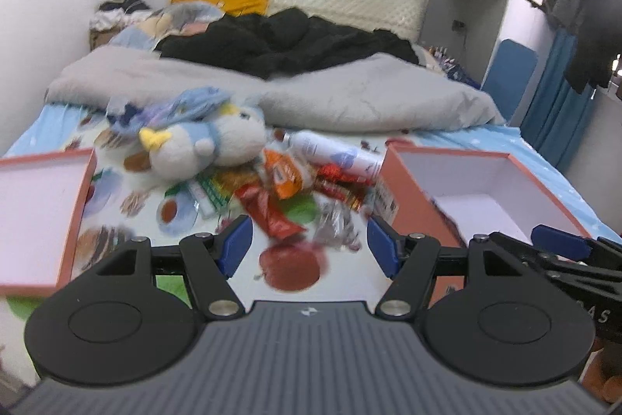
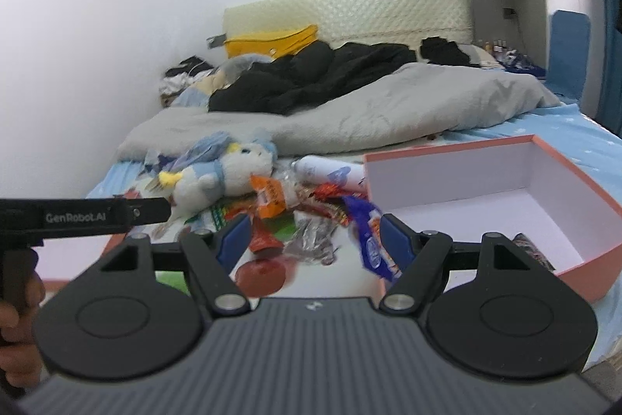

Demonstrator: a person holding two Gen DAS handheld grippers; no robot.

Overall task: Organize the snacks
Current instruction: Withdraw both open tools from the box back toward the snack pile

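— Pink cardboard is framing the scene: a deep open box [image 2: 536, 177] is sitting on the right of the bed [image 1: 505, 142], and its shallow lid [image 1: 42, 212] is lying on the left. Where are the snacks sitting?

— They are lying in a loose pile [image 1: 295, 189] on the patterned sheet between the two, just in front of a white and blue plush toy [image 1: 206, 146] and a white bottle [image 1: 334, 152] lying on its side. An orange packet [image 1: 282, 175] and a red one [image 1: 268, 212] are showing plainly; a blue wrapper [image 2: 369, 236] is lying near the box.

— Are the grippers holding anything?

— No. The left gripper [image 1: 307, 246] is hovering over the sheet with its jaws spread wide and nothing between the pads. The right gripper [image 2: 313, 240] is likewise standing wide apart and empty, with the blue wrapper just beside its right finger; I cannot tell whether they are touching.

— And inside the box?

— One dark packet [image 2: 530, 251] is lying at its near edge.
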